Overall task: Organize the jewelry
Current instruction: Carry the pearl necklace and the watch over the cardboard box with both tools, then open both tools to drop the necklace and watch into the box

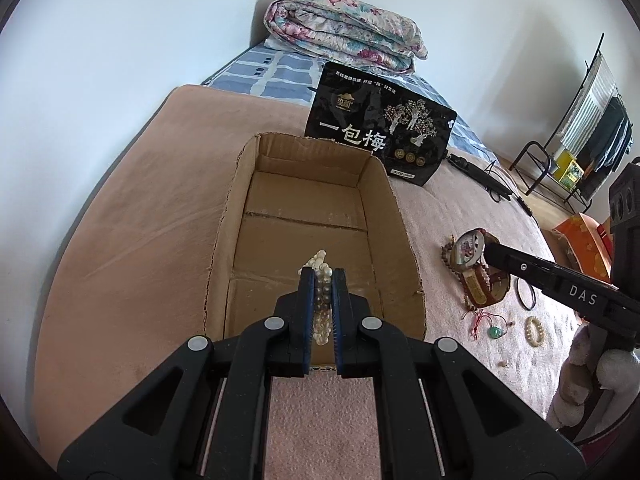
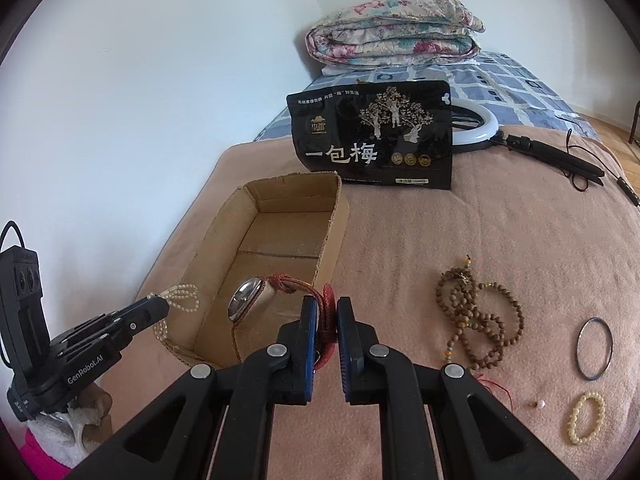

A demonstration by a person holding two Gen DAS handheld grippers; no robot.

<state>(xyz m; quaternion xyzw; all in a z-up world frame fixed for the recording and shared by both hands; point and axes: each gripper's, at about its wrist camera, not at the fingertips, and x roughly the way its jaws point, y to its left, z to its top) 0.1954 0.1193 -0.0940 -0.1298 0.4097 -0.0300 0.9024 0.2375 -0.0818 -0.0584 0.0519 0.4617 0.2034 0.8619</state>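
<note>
My left gripper (image 1: 323,280) is shut on a white pearl strand (image 1: 320,264) and holds it over the near end of an open cardboard box (image 1: 224,216); the strand (image 2: 180,296) and left gripper (image 2: 160,307) also show in the right wrist view. My right gripper (image 2: 327,312) is shut on the red strap of a wristwatch (image 2: 250,300), held above the pink blanket beside the box (image 2: 332,216). The watch (image 1: 472,246) sits at the right gripper's tip in the left wrist view. Brown wooden beads (image 2: 476,320), a dark bangle (image 2: 595,348), a pale bead bracelet (image 2: 586,418) and a loose pearl (image 2: 540,404) lie on the blanket.
A black snack bag (image 2: 376,136) stands behind the box. A ring light (image 2: 480,120) and its cable lie beyond. A folded floral quilt (image 2: 396,32) lies at the back. A green pendant on red cord (image 1: 495,332) lies on the blanket. A rack (image 1: 576,136) stands at right.
</note>
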